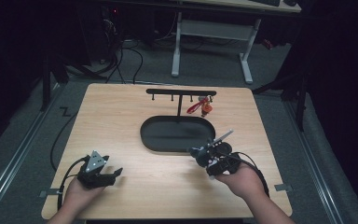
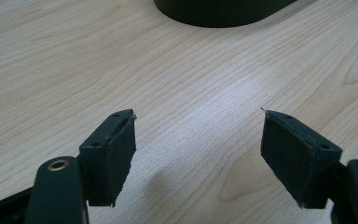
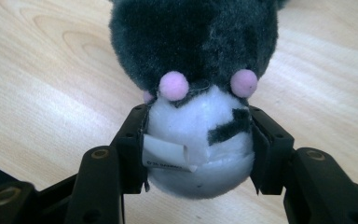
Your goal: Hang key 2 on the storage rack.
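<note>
Wooden table [image 1: 135,126] at centre frame: right gripper [image 3: 198,140] already clamps a plush toy [image 3: 196,70] beside the black tray [image 1: 177,133], apparently awaiting placement, while left gripper [image 2: 198,149] gapes wide, empty.

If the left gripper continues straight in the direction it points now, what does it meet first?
Probably the black oval tray. The open left gripper has bare wooden table ahead, then the tray's rim; depth is uncertain.

Tray [image 1: 161,140] mid-table [image 1: 121,107], rack [image 1: 181,92] behind it, plush toy [image 3: 200,93] right
</note>
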`<state>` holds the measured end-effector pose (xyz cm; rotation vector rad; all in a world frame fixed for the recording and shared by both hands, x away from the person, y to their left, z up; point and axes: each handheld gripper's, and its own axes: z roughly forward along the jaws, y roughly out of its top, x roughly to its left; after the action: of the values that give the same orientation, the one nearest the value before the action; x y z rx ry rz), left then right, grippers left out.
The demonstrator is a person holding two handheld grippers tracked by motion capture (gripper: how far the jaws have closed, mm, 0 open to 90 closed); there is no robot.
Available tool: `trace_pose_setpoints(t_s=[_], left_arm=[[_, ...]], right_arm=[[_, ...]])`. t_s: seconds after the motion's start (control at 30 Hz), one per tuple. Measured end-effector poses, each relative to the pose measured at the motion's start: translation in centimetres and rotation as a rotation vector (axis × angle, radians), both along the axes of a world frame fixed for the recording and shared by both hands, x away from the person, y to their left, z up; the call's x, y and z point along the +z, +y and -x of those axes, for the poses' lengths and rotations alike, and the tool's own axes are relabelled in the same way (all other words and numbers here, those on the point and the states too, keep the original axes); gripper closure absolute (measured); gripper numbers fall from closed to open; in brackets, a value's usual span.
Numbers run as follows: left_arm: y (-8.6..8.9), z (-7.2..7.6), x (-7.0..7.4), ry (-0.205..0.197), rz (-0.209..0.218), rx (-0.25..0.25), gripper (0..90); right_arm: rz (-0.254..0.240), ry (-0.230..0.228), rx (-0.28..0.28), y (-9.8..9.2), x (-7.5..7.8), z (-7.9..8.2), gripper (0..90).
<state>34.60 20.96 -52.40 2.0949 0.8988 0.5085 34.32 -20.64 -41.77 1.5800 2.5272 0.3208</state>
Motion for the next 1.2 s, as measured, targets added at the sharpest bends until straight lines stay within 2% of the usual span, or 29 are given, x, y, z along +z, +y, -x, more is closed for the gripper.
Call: trace_pose_setpoints(t_s=[0.4,0.63,1.2], left_arm=[[0.0,0.1,0.0,0.0,0.003,-0.001,26.4],[0.1,0.0,0.0,0.0,0.007,0.002,26.4],[0.1,0.0,0.0,0.002,0.007,-0.002,26.3]], right_arm=[[-0.009,0.006,-0.012,0.5,2.1,-1.9,48.6],[-0.013,-0.003,-0.015,0.5,4.3,-3.8,48.7],[-0.013,-0.029,-0.022,1.0,7.2,-6.8,48.6]])
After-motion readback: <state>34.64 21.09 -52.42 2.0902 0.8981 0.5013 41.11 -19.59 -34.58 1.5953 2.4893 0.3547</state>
